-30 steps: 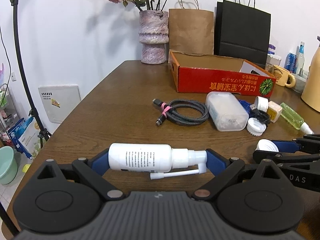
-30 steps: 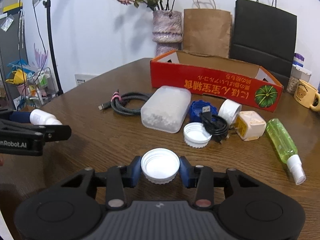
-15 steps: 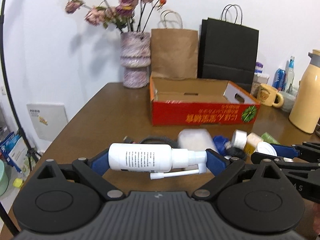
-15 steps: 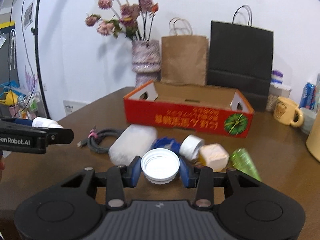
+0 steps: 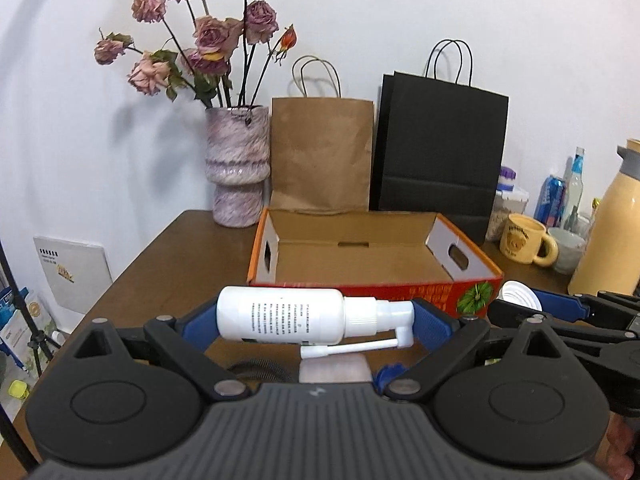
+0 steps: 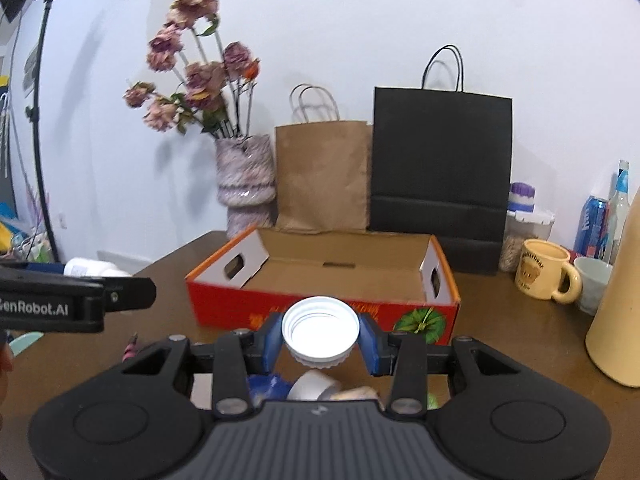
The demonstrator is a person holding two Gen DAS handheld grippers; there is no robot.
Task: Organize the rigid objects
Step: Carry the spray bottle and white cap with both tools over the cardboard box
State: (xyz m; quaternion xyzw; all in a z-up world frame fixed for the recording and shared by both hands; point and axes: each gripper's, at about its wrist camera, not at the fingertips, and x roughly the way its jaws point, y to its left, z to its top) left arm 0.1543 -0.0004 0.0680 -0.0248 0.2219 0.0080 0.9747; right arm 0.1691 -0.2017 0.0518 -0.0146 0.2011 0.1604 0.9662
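The left gripper [image 5: 316, 322] clamps a white spray bottle [image 5: 280, 316], long axis crosswise. The right gripper [image 6: 320, 336] pinches a white lid [image 6: 320, 326]. The empty red box [image 5: 360, 256] lies just beyond both, open side up.

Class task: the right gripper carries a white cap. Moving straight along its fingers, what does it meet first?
Probably the red cardboard box: the right gripper, shut on the white cap, points at its near wall or open inside. Depth is unclear.

Left tool [image 5: 316, 322] clamps white spray bottle [image 5: 280, 315] crosswise before red box [image 5: 476, 268].
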